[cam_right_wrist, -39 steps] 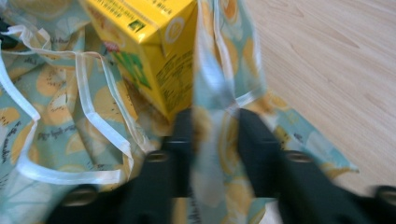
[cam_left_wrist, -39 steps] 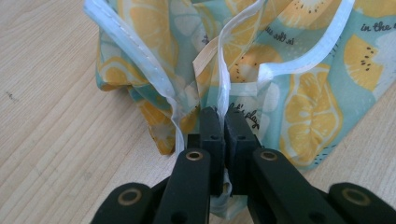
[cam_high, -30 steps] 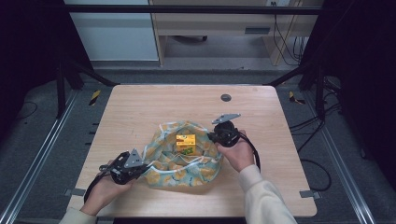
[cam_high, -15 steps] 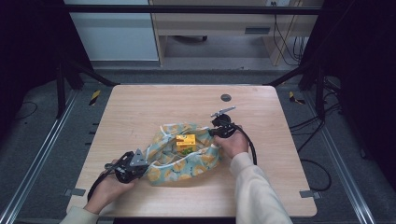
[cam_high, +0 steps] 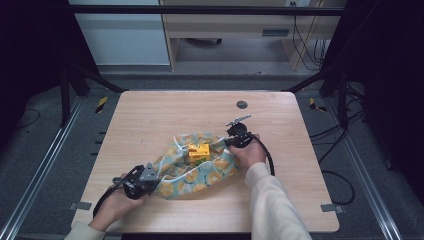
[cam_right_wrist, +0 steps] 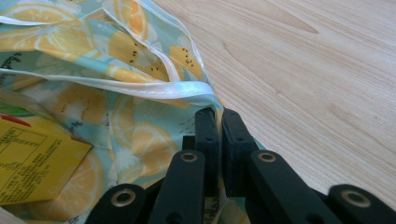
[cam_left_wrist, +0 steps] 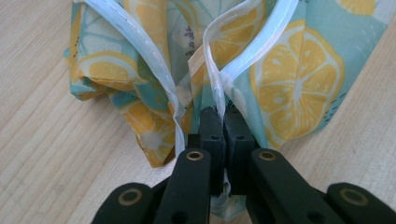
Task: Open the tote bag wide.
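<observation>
- Lemon-print cloth (cam_high: 197, 170) bunched at the table's middle, toward the near edge, on bare wooden table (cam_high: 150, 120).
- Yellow box (cam_high: 199, 151) seated in the hollow of the cloth, top face exposed, folds rising round it on all sides seen from the high view.
- Left gripper (cam_high: 152, 177) at the cloth's near-left end; clamped on a white-hemmed edge, jaws closed together with hem (cam_left_wrist: 215, 100) pinched between them in the left gripper view.
- Right gripper (cam_high: 231, 141) at the cloth's far-right end; likewise clenched on a hemmed corner, fabric nipped between closed jaws in the right gripper view, hem (cam_right_wrist: 182, 88) running off leftward from the jaws.
- Governing relation: the two held points lie at opposite ends of the bundle, along a diagonal from near-left to far-right, with the box between them and closer to the right gripper.
- From the right gripper, box lies to the left and just beyond the jaws; printed face (cam_right_wrist: 32, 163) close beside them.
- Judged: any closing of the wrap would bring the two held edges inward along that diagonal, over the box.
- Risk, judged: uneven pull could tip the box toward the left end, where more slack cloth lies.
- Small dark disc (cam_high: 242, 104) on the far table, well apart, not involved.
</observation>
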Demonstrator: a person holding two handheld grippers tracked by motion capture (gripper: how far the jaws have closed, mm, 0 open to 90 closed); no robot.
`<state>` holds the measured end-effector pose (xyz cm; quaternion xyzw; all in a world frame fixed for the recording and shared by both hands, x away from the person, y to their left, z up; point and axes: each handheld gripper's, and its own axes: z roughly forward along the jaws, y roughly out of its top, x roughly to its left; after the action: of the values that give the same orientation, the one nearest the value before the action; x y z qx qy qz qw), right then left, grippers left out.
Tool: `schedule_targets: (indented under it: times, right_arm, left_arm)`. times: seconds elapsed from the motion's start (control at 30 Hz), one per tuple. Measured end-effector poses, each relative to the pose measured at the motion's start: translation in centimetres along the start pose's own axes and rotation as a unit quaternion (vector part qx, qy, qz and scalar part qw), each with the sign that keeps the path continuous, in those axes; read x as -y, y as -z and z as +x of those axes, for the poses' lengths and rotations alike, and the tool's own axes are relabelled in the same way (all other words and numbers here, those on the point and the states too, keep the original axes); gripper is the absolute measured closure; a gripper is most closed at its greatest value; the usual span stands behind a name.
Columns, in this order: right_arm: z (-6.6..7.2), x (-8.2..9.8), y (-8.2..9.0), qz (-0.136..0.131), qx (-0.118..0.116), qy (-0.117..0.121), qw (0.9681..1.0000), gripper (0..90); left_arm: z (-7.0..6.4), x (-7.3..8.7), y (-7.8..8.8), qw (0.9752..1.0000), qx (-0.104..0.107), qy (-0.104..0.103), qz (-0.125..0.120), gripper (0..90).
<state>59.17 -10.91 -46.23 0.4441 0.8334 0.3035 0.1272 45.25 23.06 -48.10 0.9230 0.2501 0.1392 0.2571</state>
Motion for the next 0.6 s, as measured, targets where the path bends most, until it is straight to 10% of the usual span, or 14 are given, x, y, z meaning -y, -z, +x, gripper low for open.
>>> schedule_targets:
  times: [0.4, 0.6]
  right_arm:
    - [-0.1, 0.0, -0.4, -0.003, 0.007, -0.004, 1.0, 81.0]
    - [0.3, -0.7, 2.1, -0.055, 0.02, 0.01, 0.9982, 56.4]
  left_arm:
    - [-0.2, 0.3, 0.3, 1.0, -0.004, -0.001, -0.004, 87.8]
    - [-0.2, 0.2, 1.0, 0.9987, -0.033, 0.005, -0.038, 75.3]
